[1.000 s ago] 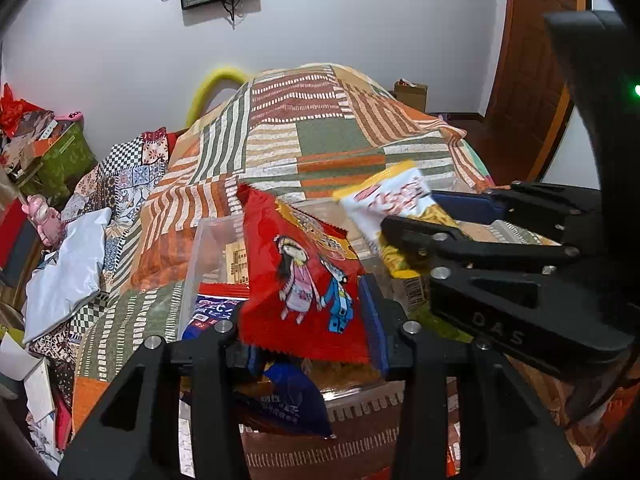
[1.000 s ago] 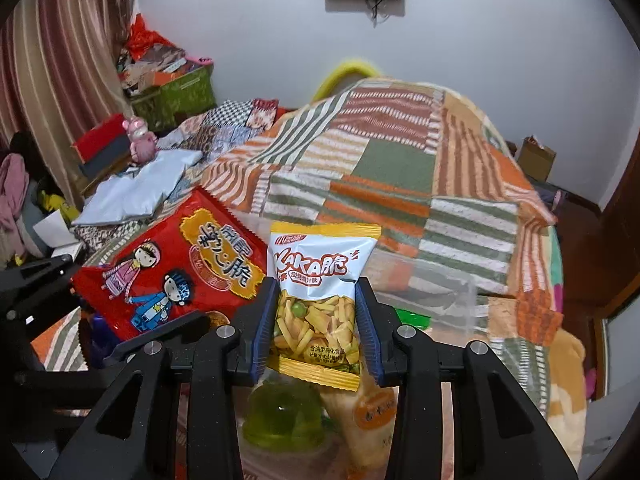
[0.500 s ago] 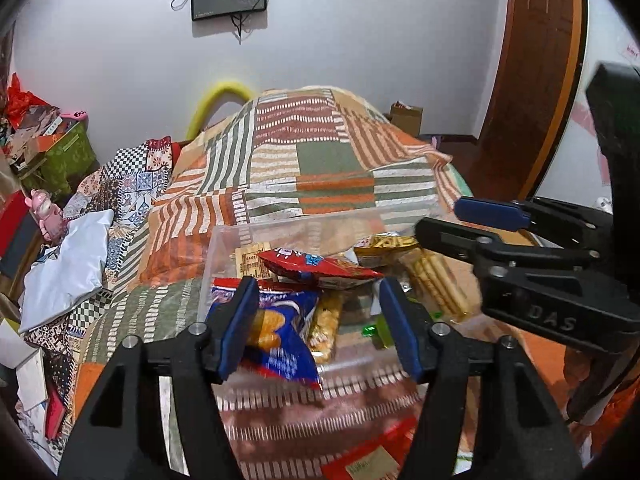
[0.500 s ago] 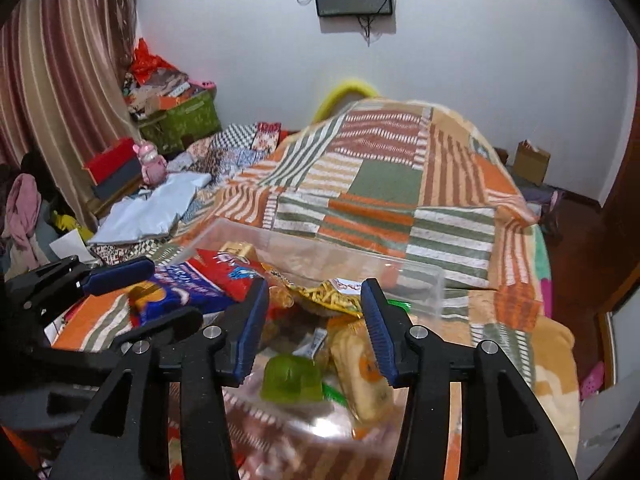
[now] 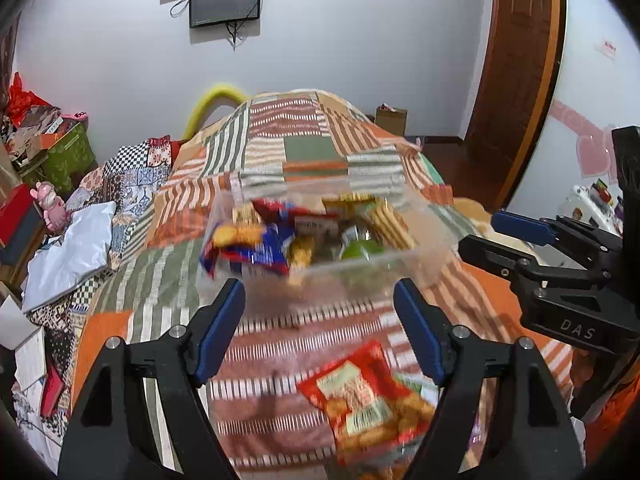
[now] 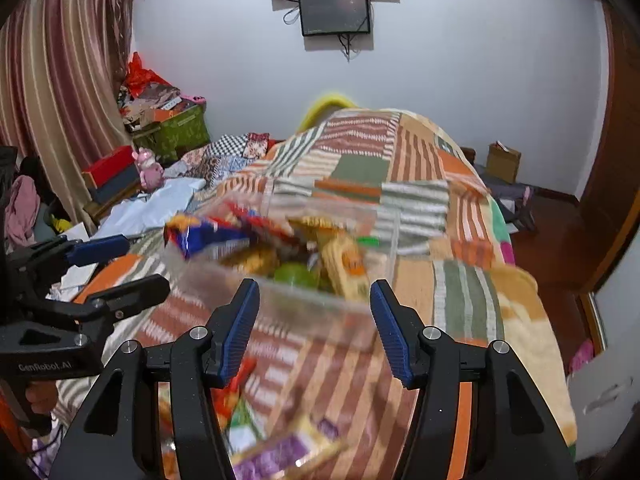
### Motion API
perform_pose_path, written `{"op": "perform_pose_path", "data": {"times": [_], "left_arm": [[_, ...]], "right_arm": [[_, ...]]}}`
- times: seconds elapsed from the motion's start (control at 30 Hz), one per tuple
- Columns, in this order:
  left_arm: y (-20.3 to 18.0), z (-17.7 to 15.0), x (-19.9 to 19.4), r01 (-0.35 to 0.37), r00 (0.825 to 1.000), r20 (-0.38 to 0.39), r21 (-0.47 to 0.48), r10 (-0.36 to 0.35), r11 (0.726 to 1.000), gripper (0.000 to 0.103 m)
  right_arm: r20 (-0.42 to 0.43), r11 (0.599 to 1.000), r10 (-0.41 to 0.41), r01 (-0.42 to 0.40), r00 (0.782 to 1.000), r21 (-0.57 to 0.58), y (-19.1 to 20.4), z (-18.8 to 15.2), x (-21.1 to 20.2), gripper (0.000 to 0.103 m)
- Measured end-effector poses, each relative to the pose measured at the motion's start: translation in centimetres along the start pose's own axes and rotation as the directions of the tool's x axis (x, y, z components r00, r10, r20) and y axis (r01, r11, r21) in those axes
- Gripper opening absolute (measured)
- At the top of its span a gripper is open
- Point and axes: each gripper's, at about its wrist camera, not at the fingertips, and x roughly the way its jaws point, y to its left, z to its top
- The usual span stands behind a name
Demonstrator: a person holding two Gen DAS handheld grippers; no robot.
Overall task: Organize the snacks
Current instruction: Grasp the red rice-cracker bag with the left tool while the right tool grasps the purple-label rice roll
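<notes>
A: Both packets, red and yellow, have left the jaws since a second ago; each now appears to lie in the clear plastic tub (image 5: 404, 258) on the bed (image 5: 304, 152), though blur limits certainty.

B: Jaw state?

A: Left hand-held gripper (image 5: 320, 326): jaws just opened wide, nothing between. Right hand-held gripper (image 6: 314, 324): likewise parted, empty. A red snack bag (image 5: 360, 396) lies nearer, outside the tub.

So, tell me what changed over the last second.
Both grippers let go: the left gripper dropped its red packet and the right gripper its yellow packet into the clear bin, then drew back, jaws just opening, now empty. The bin stayed on the patchwork blanket.
</notes>
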Motion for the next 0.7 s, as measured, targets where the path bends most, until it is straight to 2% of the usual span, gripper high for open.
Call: {"op": "perform_pose_path", "data": {"times": [0.07, 0.2, 0.37, 0.5, 0.57, 0.7], "left_arm": [[-0.2, -1.3, -0.1, -0.004, 1.000, -0.018, 0.003, 0.004, 1.000, 0.077], [0.0, -4.1, -0.3, 0.004, 0.999, -0.051, -0.004, -0.004, 1.000, 0.080], [-0.3, -6.8, 0.0, 0.012, 0.996, -0.093, -0.015, -0.013, 1.000, 0.080], [-1.4, -7.7, 0.9, 0.040, 0.992, -0.117, -0.016, -0.041, 0.999, 0.081], [-1.9, -7.7, 1.5, 0.054, 0.990, -0.132, -0.021, -0.056, 0.998, 0.081], [-2.2, -8.0, 2.3, 0.050, 0.988, -0.143, -0.021, -0.053, 0.999, 0.081]], "right_arm": [[-0.019, 1.000, -0.015, 0.015, 1.000, 0.008, 0.1, -1.6, -0.1, 0.059], [-0.055, 0.999, -0.042, 0.043, 0.998, 0.020, 0.5, -4.7, -0.2, 0.060], [-0.117, 0.998, -0.029, 0.036, 0.993, 0.059, 0.9, -7.2, 0.8, 0.060], [-0.147, 0.995, -0.026, 0.039, 0.989, 0.087, 1.1, -8.8, 1.5, 0.061], [-0.150, 0.995, -0.024, 0.038, 0.988, 0.094, 1.2, -9.4, 1.6, 0.067], [-0.148, 0.994, -0.011, 0.027, 0.989, 0.104, 0.4, -9.7, 1.2, 0.068]]}}
